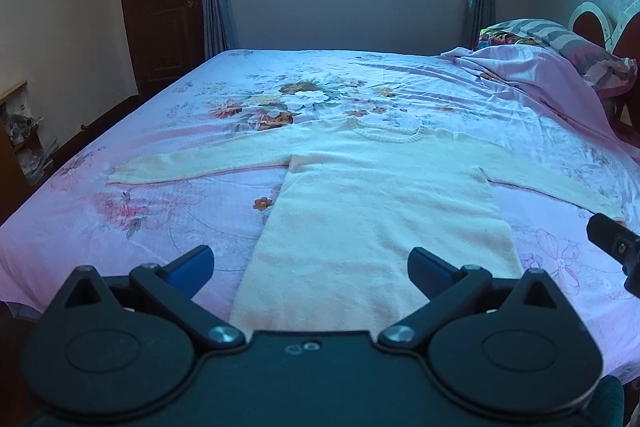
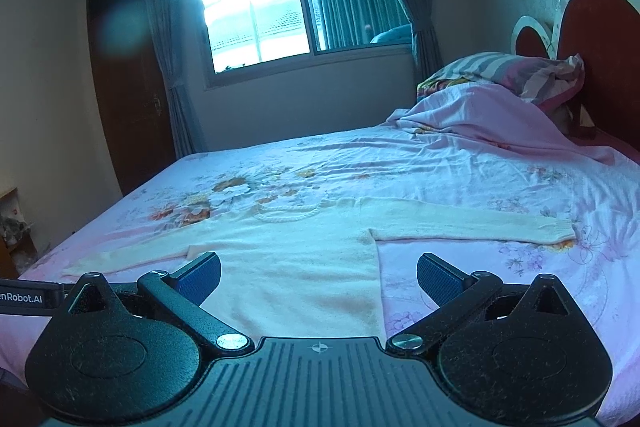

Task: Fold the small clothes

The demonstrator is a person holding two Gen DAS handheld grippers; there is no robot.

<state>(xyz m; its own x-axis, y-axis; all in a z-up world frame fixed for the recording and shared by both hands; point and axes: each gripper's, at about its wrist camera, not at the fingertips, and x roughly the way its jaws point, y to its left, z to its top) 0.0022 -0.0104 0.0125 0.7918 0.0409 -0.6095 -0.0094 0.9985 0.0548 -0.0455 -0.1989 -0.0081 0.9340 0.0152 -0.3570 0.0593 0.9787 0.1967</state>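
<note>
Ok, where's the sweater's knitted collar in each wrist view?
Left wrist: collar sits centre, slightly right, beyond the open left tongs.
Right wrist: collar sits left of centre.
Shared landmark: the flower print on the sheet, just beyond the collar.

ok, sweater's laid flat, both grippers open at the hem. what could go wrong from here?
1. The sweater lies on a loose floral bedsheet; a low pinch could catch the sheet as well.
2. Both sleeves are spread wide; the right sleeve reaches toward the bed's edge and may drag or bunch when folded.
3. The left gripper and right gripper sit close together and could collide.
</note>
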